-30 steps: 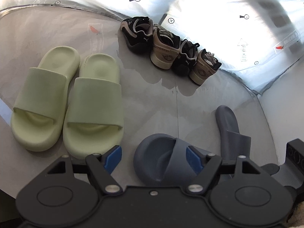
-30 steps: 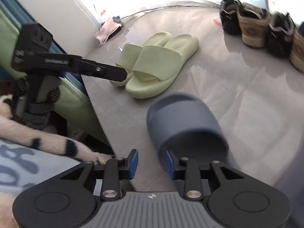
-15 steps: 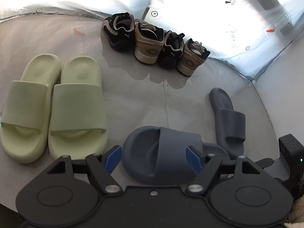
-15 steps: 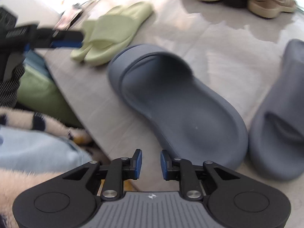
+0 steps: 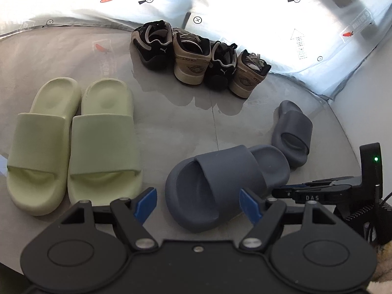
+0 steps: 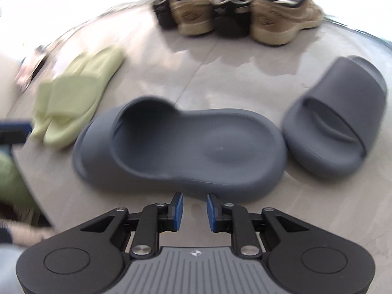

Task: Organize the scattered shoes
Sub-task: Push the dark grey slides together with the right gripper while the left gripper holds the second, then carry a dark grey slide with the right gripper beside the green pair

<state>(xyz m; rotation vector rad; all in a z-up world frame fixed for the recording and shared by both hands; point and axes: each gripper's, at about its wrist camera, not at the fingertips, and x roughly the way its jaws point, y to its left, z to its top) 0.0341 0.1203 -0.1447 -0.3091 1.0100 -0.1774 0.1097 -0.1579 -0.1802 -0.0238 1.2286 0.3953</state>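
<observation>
The near grey slide (image 6: 178,152) lies crosswise, heel just beside the second slide (image 6: 335,127) at 2 o'clock. The right gripper (image 6: 194,212) is narrowly parted and empty; the left gripper (image 5: 198,202) is spread wide. Nudging the heel risks knocking its mate askew.

Slides (image 5: 215,183) slate grey; slippers (image 5: 73,142) pale green.

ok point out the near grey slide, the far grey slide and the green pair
near grey slide (image 5: 227,169): left wrist view, on its strap.
far grey slide (image 5: 294,126): left wrist view, on its strap.
green pair (image 5: 103,142): left wrist view, on the strap of the slide nearer the grey ones.
</observation>
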